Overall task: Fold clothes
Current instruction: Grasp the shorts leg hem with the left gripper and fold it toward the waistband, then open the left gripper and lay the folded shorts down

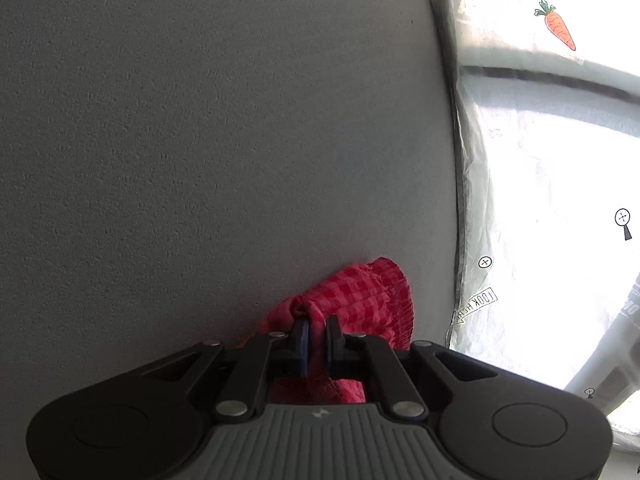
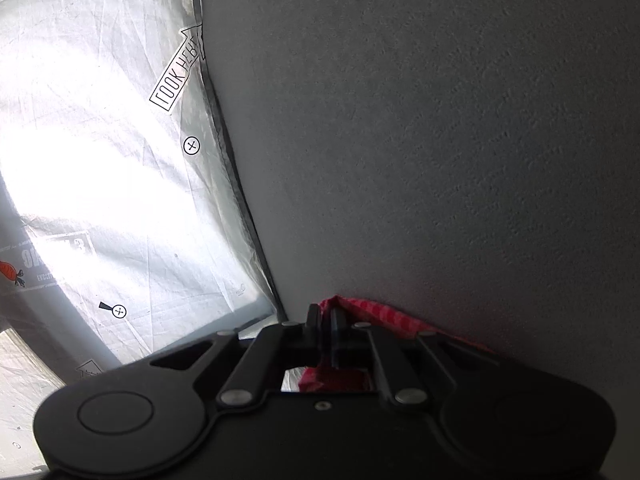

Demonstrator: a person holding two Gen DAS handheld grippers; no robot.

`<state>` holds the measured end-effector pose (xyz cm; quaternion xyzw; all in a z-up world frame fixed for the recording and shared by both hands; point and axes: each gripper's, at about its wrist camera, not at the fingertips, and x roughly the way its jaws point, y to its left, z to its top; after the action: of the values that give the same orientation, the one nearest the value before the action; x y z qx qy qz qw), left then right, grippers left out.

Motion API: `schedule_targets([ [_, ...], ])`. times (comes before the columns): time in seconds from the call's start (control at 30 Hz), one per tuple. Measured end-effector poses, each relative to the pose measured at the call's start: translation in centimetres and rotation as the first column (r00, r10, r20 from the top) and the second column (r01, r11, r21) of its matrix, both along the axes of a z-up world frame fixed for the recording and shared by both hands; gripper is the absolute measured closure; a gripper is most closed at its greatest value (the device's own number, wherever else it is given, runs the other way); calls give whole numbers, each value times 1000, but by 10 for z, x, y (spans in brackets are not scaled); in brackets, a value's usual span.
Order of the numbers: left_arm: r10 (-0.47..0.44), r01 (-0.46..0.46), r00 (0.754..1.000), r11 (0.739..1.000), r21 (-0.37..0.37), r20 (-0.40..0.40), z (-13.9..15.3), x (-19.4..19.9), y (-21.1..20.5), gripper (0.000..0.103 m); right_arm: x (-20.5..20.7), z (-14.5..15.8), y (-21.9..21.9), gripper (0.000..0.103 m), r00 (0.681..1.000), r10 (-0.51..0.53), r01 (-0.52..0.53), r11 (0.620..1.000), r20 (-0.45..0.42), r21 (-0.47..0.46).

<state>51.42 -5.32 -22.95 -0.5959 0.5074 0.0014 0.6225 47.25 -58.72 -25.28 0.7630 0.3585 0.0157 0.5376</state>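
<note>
A red checked garment [image 1: 360, 300] bunches up in front of my left gripper [image 1: 317, 330], whose black fingers are shut on a pinch of its fabric close to a grey textured wall [image 1: 200, 140]. More of the red cloth shows below the fingers. In the right wrist view the same red checked garment [image 2: 372, 312] runs off to the right from my right gripper [image 2: 325, 320], which is shut on its edge. The rest of the garment is hidden behind both gripper bodies.
A white printed sheet [image 1: 540, 200] with a carrot drawing [image 1: 558, 28] and a "LOOK HERE" label [image 2: 176, 72] lies beside the grey wall [image 2: 440, 140], brightly lit. Its edge meets the wall along a dark seam [image 2: 228, 160].
</note>
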Motion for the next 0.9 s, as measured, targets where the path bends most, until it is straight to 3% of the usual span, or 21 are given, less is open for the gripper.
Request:
schedule_targets([
  [0.2,40,-40,999,999,-16,30,9,18,8,73,19,-6,2,87,1000,-17,17,1000,-5,2],
  [0.33,53,-55,997,998,29,60,17,22,12,73,23,1,1,77,999,-21,21,1000,27,-18],
  [0.5,15,-35,995,979,201,100,38,9,14,72,7,15,-9,76,994,-11,22,995,110,-100],
  [0.6,-75,30,991,932,360,110,56,0,9,72,1,27,-10,76,990,35,-8,980,136,-197],
  [0.7,-201,113,971,865,488,132,81,-16,-2,70,-3,45,-3,76,981,151,-90,914,123,-396],
  [0.8,-310,176,937,820,544,164,95,-28,-23,59,3,62,11,76,952,284,-168,798,115,-579],
  [0.83,-339,192,926,803,564,167,100,-31,-30,59,2,67,17,76,939,329,-193,749,103,-633],
  [0.9,-379,221,913,771,598,151,103,-32,-45,59,0,80,34,76,900,431,-233,607,68,-759],
])
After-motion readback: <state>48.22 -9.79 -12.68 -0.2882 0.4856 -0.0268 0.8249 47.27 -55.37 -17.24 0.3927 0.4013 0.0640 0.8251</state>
